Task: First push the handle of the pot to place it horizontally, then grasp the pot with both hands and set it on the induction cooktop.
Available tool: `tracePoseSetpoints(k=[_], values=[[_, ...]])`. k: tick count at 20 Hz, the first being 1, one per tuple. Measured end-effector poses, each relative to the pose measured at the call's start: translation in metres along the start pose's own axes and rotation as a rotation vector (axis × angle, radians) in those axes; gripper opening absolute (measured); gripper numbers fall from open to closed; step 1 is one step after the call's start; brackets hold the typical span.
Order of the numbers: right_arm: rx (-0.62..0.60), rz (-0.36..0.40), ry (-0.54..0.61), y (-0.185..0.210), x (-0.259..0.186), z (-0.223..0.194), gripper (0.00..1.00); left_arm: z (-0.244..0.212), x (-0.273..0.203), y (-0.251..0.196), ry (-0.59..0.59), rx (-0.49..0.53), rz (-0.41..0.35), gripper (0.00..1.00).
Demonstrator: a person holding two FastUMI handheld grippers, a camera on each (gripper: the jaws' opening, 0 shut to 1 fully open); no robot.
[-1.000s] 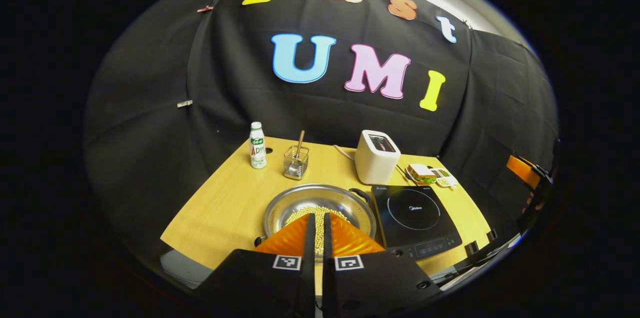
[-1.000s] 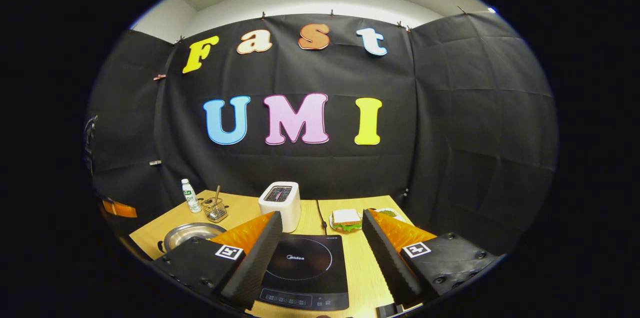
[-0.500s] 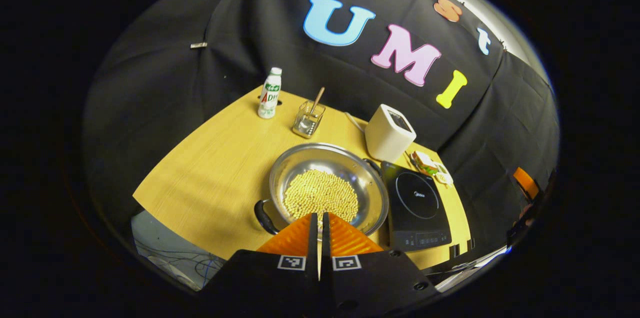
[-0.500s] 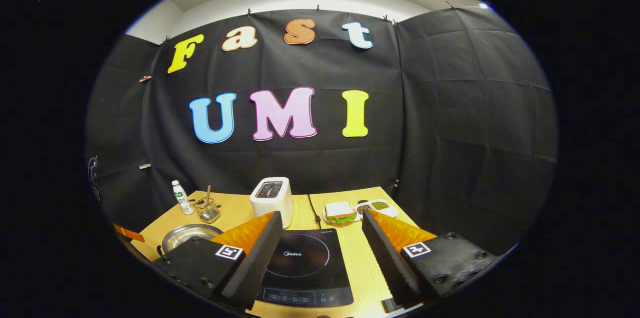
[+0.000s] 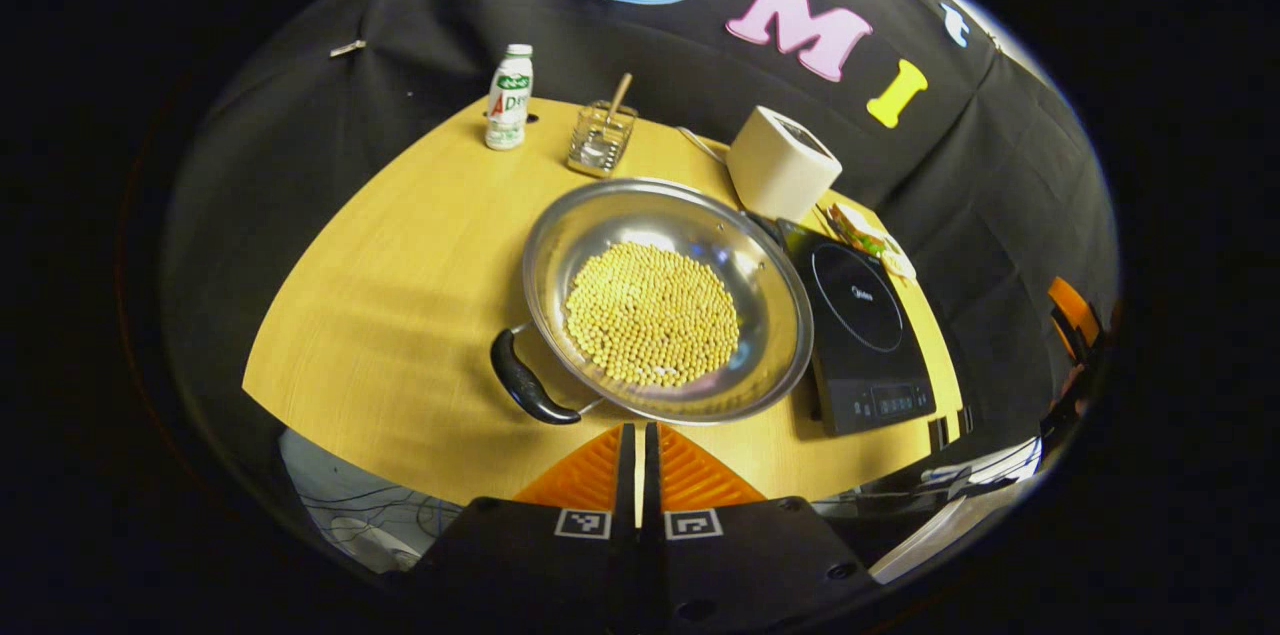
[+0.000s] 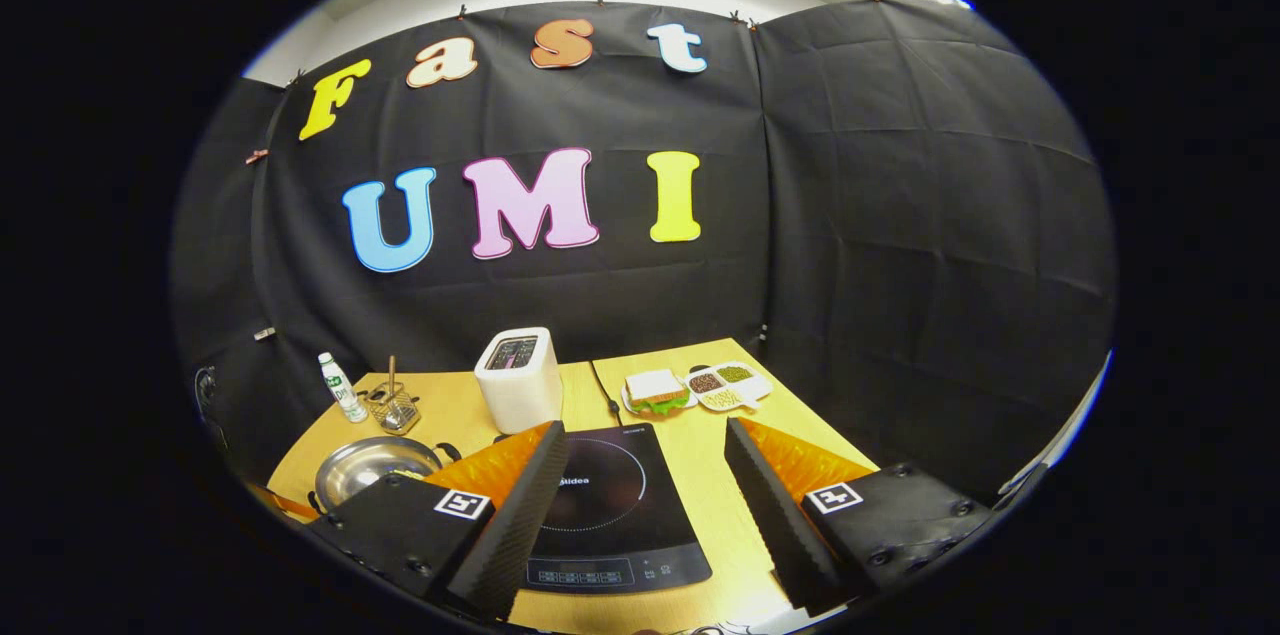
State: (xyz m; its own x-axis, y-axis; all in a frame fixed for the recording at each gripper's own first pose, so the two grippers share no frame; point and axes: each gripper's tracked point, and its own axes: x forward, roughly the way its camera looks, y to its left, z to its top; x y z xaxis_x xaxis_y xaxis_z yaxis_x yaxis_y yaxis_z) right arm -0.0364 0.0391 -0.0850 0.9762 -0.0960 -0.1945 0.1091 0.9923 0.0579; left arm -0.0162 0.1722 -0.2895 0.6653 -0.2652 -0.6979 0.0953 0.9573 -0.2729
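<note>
A wide steel pot (image 5: 665,300) holding yellow beans sits mid-table, just ahead of my left gripper (image 5: 637,430), whose fingers are shut with nothing between them. One black pot handle (image 5: 525,385) points toward the near left, slightly left of the fingertips; the other lies at the far right rim beside the black induction cooktop (image 5: 860,315). My right gripper (image 6: 645,430) stands open above the cooktop (image 6: 600,505), with the pot (image 6: 375,465) off to its left, partly hidden by the left finger.
A white toaster (image 5: 780,160) stands behind the cooktop. A small bottle (image 5: 508,98) and a wire holder with a utensil (image 5: 600,135) are at the back left. A sandwich (image 6: 655,392) and a divided dish (image 6: 727,385) lie at the back right.
The left gripper has risen and tipped downward, so the whole pot and its near handle now show beyond the shut fingertips. The right gripper has shifted only slightly and remains open.
</note>
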Motion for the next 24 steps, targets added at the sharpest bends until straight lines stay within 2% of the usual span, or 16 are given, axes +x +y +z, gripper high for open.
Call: tracePoseSetpoints(k=[5,15,24], values=[[-0.013,-0.017,0.013,0.0,-0.006,-0.01,0.99,-0.002,0.02,0.004,0.062,0.027,-0.017,0.05],[-0.036,-0.036,0.028,0.003,-0.004,-0.017,0.99,0.0,0.044,0.021,0.165,0.125,0.006,0.05],[-0.06,-0.038,0.023,0.012,-0.001,-0.016,0.99,0.017,0.052,0.057,0.187,0.143,0.065,0.05]])
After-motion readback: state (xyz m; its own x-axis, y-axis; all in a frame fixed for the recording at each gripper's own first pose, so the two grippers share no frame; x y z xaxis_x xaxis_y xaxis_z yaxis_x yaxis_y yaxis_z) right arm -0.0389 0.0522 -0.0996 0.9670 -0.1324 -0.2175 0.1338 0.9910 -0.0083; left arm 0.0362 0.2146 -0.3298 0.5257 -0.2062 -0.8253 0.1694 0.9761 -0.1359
